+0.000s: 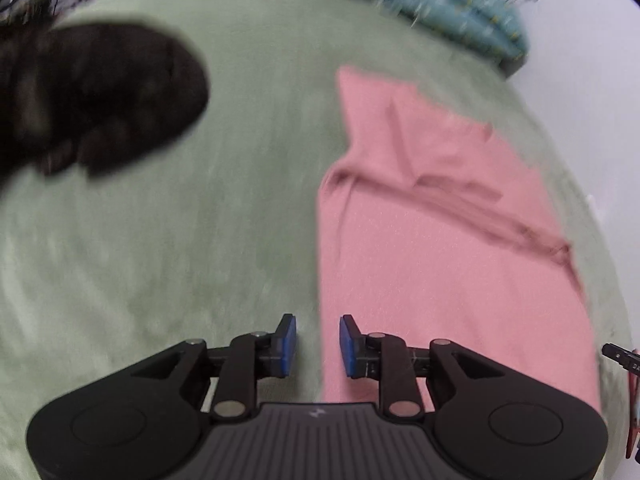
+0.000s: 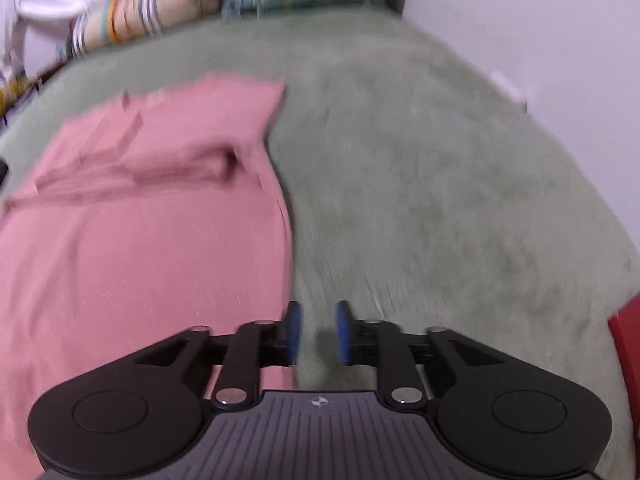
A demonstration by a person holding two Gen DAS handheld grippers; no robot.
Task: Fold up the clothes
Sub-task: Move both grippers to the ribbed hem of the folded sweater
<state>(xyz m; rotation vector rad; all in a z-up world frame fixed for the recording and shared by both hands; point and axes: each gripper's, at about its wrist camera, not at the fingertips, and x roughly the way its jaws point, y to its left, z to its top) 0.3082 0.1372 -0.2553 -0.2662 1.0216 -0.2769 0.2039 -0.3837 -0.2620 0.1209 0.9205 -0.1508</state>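
A pink garment [image 1: 432, 240] lies flat on a green bed cover [image 1: 180, 240], with a folded sleeve across its upper part. My left gripper [image 1: 318, 342] is open and empty, hovering over the garment's left edge near its bottom. In the right wrist view the same pink garment [image 2: 140, 232] fills the left half. My right gripper [image 2: 316, 330] is open and empty, above the garment's right edge where it meets the green cover [image 2: 440, 200]. Both views are motion-blurred.
A dark crumpled garment [image 1: 92, 96] lies on the bed at the left. A teal quilted pillow [image 1: 452, 12] and a striped pillow [image 2: 132, 16] sit at the head of the bed. A wall runs along the right. A red object [image 2: 628, 344] shows at the right edge.
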